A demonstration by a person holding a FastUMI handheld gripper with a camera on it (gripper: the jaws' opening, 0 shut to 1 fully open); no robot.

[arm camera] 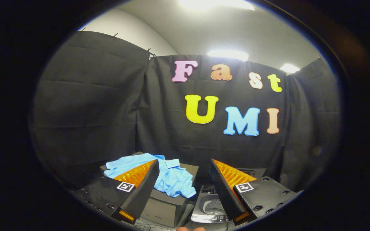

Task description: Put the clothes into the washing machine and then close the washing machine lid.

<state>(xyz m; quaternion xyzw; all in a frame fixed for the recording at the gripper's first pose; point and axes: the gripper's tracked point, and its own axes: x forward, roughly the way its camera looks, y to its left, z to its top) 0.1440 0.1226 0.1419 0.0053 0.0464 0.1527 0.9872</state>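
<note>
Gripper view: I see a crumpled light-blue collared shirt (169,178) draped over a dark box (164,205), beside the grey top-loading washing machine (211,208).
My gripper (183,178) fingers stand wide apart, holding nothing; shirt lies just beyond the left finger.

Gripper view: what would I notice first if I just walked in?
Probably the bright blue shirt, lying crumpled on a dark box just beyond the fingers. Next, the gripper itself, its fingers spread wide with nothing between them. Below the gap sits a small washing machine, its drum showing.
</note>
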